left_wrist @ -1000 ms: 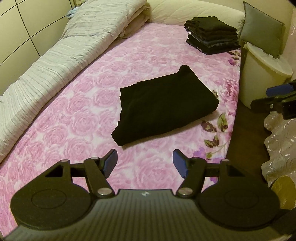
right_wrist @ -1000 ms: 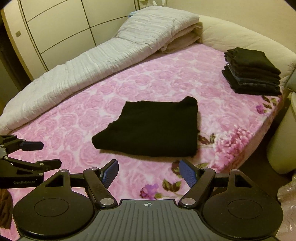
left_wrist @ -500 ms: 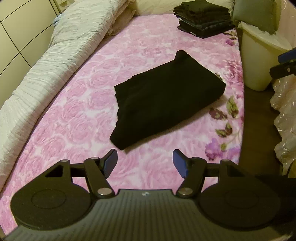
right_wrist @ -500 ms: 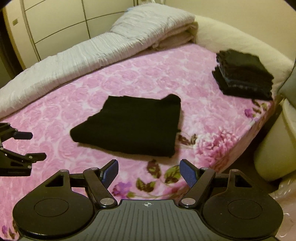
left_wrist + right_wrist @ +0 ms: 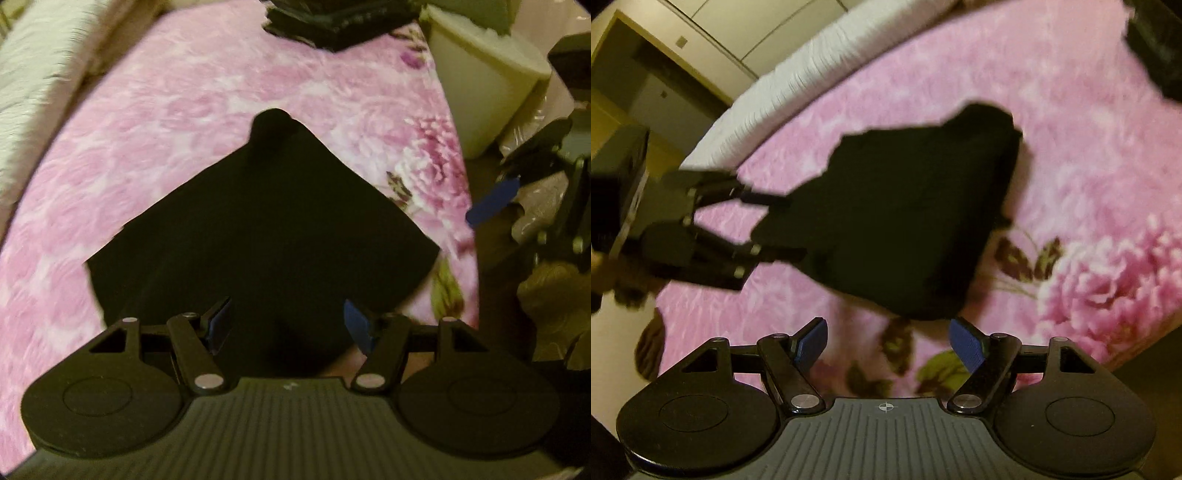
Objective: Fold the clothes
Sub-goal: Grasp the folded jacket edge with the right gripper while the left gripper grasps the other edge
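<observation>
A folded black garment [image 5: 258, 236] is lying on the pink flowered bed cover [image 5: 192, 110], filling the middle of the left wrist view and sitting in the centre of the right wrist view [image 5: 905, 221]. The left tongs [image 5: 286, 321] are hanging over the garment's near edge with their blue pads spread apart and nothing pinched between them; in the right wrist view the same tongs [image 5: 775, 225] are showing at the left edge of the frame, their tips at the garment's left side (blur is hiding whether they are touching the cloth). The right tongs [image 5: 888, 341] are also standing released, pads wide, just short of the garment's near corner over the cover. A stack of dark folded clothes [image 5: 332, 26] is sitting at the top of the left wrist view, with a pale bin [image 5: 476, 92] at the upper right beside the bed. A white ribbed quilt [image 5: 798, 77] is running along the upper left.
</observation>
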### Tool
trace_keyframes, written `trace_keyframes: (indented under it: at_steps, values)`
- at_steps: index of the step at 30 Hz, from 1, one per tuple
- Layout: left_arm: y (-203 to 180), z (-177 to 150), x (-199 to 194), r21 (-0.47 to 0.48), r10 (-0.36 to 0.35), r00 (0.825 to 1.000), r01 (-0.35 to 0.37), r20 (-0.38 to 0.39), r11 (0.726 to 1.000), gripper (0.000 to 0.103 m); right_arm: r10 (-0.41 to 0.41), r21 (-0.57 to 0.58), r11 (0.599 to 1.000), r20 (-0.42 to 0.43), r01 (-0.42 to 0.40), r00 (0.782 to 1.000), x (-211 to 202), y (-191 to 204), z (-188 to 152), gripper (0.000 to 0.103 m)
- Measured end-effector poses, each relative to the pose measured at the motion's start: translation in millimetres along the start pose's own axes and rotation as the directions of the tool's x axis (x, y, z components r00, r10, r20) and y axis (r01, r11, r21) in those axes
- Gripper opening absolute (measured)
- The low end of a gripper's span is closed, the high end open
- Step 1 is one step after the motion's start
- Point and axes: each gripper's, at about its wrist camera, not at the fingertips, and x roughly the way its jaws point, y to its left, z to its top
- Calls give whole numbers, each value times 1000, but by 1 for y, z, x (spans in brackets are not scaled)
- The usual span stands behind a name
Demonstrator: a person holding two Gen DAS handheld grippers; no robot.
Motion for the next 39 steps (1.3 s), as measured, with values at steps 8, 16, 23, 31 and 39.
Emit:
trace_keyframes:
  at_steps: [8,16,23,31,39]
  values:
    - [18,24,73,51,-54,991,61,-123,997,61,259,-33,965,-9,-259,966,55,-48,13,76]
    - [18,24,99,87,-11,987,25,-160,996,74,351,38,936,-108,-349,930,83,-57,-5,76]
    - [32,19,98,12,-25,989,27,-148,1000,77,238,-15,970,-143,-243,961,63,-46,-22,76]
    - [56,20,53,-107,80,996,-82,-28,991,52,158,-113,982,81,-149,984,27,-19,23,76]
    - [104,26,96,-179,138,988,-149,-75,973,56,-44,5,999,169,44,985,89,-28,110,27]
